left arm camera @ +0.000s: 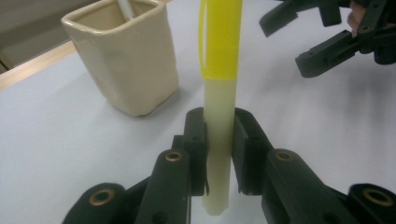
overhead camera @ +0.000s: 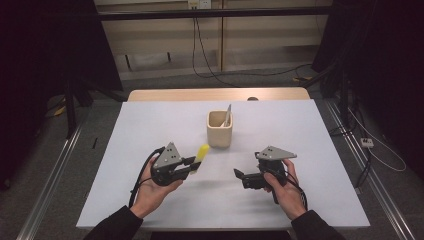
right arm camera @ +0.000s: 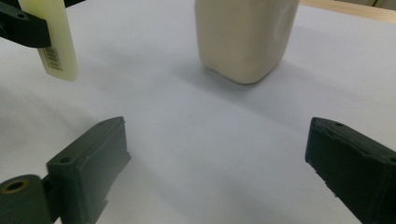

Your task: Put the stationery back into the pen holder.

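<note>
A highlighter with a yellow cap (left arm camera: 219,37) and a pale body stands upright between the jaws of my left gripper (left arm camera: 218,128), which is shut on the body. In the high view that gripper (overhead camera: 192,165) hangs left of centre, with the highlighter (overhead camera: 202,153) pointing toward a cream square cup (overhead camera: 220,129). A thin white stick (overhead camera: 228,116) leans inside the cup. My right gripper (overhead camera: 242,177) floats open just right of centre with nothing in it. Its own view has the jaws spread wide (right arm camera: 217,158), the cup (right arm camera: 243,37) ahead and the highlighter's barcoded end (right arm camera: 53,42) at top left.
The white table (overhead camera: 300,150) has a wooden strip along its far edge (overhead camera: 215,94). Metal rails run on the floor at both sides, and cables lie behind the table. The other gripper (left arm camera: 327,42) hangs open at the upper right of the left gripper view.
</note>
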A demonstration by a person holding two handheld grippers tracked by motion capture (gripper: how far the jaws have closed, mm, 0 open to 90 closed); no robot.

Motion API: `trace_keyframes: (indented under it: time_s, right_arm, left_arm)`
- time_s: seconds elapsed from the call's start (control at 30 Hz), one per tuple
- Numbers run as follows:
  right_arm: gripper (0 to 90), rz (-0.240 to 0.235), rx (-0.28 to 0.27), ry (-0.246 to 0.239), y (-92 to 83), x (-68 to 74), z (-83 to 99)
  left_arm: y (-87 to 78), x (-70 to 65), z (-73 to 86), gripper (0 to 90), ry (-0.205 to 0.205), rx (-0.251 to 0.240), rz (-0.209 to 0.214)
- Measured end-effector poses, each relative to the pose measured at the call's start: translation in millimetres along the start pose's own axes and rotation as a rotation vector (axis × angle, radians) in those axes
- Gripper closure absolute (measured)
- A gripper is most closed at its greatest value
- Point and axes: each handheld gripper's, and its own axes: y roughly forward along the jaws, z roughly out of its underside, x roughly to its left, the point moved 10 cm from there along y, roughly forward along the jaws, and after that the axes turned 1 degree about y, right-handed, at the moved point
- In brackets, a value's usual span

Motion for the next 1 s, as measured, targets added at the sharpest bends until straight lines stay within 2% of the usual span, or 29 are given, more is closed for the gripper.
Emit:
trace_keyframes:
  time_s: [0.1, 0.13, 0.23, 0.27, 0.37, 0.47, 0.57, 0.63, 0.77, 0.93, 1.0]
  right_arm:
    - [5.7, 0.028, -0.023, 0.003, -5.5, -7.0, 0.5]
    - [6.0, 0.028, -0.031, 0.003, -7.5, -8.5, 0.6]
    - [4.9, 0.024, -0.040, 0.009, -15.1, -11.4, 1.8]
    - [5.4, 0.030, -0.044, 0.003, -17.4, -12.7, 2.1]
    - [4.9, 0.045, -0.046, 0.002, -24.0, -17.4, 4.8]
    - [5.3, 0.054, -0.060, 0.006, -30.2, -23.7, 8.1]
    - [5.4, 0.071, -0.061, 0.021, -35.0, -28.9, 11.5]
    - [5.8, 0.094, -0.068, 0.014, -38.1, -32.5, 12.6]
    - [4.9, 0.109, -0.067, 0.013, -44.0, -38.2, 18.1]
    - [5.0, 0.142, -0.069, 0.035, -50.0, -48.3, 26.4]
    - [5.6, 0.158, -0.071, 0.023, -52.5, -52.0, 28.6]
  left_arm:
    - [-2.9, 5.9, -4.3, 77.6, -0.030, -0.008, -0.005]
    - [-3.9, 8.9, -5.5, 77.7, -0.023, -0.007, -0.015]
    - [-4.0, 11.4, -9.1, 77.6, -0.059, -0.015, -0.002]
    - [-3.9, 14.1, -10.9, 77.6, -0.052, -0.020, -0.007]
    - [-2.3, 17.4, -16.8, 77.6, -0.079, -0.023, -0.008]
    - [-3.9, 23.2, -26.2, 77.6, -0.075, -0.030, -0.028]
    - [-6.5, 29.0, -34.2, 77.6, -0.096, -0.040, -0.043]
    - [-8.4, 34.6, -38.3, 77.6, -0.093, -0.046, -0.059]
    - [-10.9, 43.1, -44.2, 77.6, -0.110, -0.061, -0.072]
    - [-9.1, 53.9, -53.0, 77.6, -0.122, -0.072, -0.090]
    - [-7.9, 57.3, -57.2, 77.6, -0.127, -0.076, -0.099]
